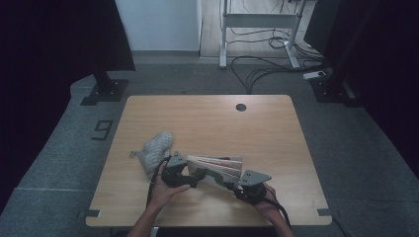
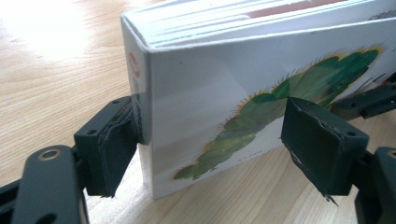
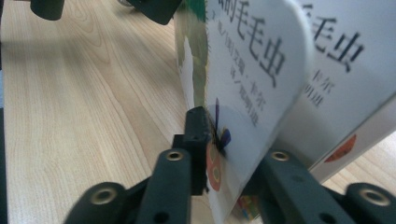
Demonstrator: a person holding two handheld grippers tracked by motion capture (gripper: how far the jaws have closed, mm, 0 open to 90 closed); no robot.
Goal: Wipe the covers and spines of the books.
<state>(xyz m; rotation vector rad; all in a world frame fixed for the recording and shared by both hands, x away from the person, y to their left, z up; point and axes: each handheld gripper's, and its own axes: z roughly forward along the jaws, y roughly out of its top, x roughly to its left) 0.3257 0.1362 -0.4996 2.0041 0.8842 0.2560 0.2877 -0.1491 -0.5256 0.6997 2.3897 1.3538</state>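
On top of the wooden table (image 1: 207, 118), toward the near edge, a children's picture book (image 1: 220, 168) is sitting between the two hands, kind of propped up with its pages fanning a bit. It's the one with a big green caterpillar on a white cover, and in the left gripper view the page block is showing along the top. Printed characters are running across the cover in the right gripper view.

Just left of the book, a pale knitted thing (image 1: 154, 148) is lying on the table, looks like a sock or mitt, can't really tell which. It's close to the left hand but apart from the book.

The left tongs (image 2: 212, 140) are standing wide around the spine end of the book. One pad (image 2: 114, 149) is sitting right up against the spine corner, while the other pad is hanging in front of the cover with a gap, so they aren't clamping it. From the high view the left tongs (image 1: 190, 174) are coming in at the book's left end.

The right tongs (image 3: 224, 149) are pinched nearly closed on the edge of the front cover, which is curling away from the rest of the book. In the high view the right tongs (image 1: 236, 183) are sitting at the book's near right corner.
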